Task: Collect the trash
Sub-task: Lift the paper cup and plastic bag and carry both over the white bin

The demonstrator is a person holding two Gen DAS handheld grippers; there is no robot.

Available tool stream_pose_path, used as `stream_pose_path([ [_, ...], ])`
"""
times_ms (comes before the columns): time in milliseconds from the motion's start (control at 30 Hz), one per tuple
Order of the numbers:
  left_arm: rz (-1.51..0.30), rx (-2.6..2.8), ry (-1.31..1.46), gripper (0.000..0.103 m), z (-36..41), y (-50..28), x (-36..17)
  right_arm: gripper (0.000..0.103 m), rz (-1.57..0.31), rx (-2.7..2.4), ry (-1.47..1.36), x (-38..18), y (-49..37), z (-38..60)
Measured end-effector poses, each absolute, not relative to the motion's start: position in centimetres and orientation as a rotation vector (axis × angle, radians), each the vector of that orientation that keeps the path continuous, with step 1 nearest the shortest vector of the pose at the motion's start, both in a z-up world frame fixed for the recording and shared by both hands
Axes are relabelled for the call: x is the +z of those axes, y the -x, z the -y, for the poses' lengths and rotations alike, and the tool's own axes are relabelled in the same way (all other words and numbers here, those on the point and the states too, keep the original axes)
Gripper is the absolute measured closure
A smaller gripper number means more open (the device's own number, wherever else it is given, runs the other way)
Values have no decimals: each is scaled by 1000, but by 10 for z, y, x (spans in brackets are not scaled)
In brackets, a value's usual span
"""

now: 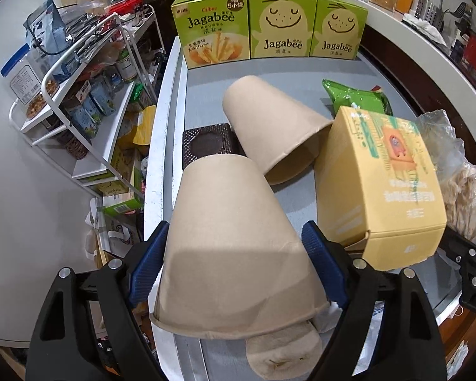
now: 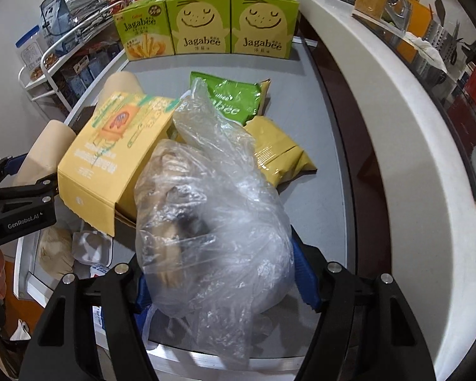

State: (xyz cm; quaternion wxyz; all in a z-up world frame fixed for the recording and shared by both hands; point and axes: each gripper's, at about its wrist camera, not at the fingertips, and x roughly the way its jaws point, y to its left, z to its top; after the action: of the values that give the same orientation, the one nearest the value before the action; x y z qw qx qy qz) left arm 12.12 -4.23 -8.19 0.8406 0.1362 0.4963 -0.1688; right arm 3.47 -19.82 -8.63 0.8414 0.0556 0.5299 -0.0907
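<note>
Bright, even indoor light. Heavy fisheye bend, black corners in both views. Motion blur on yellow box [image 1: 380,187]. Glare on plastic bag [image 2: 219,209]. Shadow band across paper cup [image 1: 234,231]. Background shelves soft.

Grey worktop [image 1: 206,101] with a white raised edge, plain white wall [image 1: 22,206] on the left. A white wire-frame shelf rack [image 1: 89,127] stands beside it (crammed with packets and cartons). A curved white counter [image 2: 380,133] runs along the right, utensil holder [image 2: 441,41] on top.
</note>
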Motion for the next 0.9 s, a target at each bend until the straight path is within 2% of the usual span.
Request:
stream_pose_path([
  [600,-968,-370,-194,18,13,-98,-31,35,-1005,-133,-202,-36,-16,198],
  [900,-964,-364,-190,18,-8,-64,-26,35,-1012,-71,-198,-28,6,181],
])
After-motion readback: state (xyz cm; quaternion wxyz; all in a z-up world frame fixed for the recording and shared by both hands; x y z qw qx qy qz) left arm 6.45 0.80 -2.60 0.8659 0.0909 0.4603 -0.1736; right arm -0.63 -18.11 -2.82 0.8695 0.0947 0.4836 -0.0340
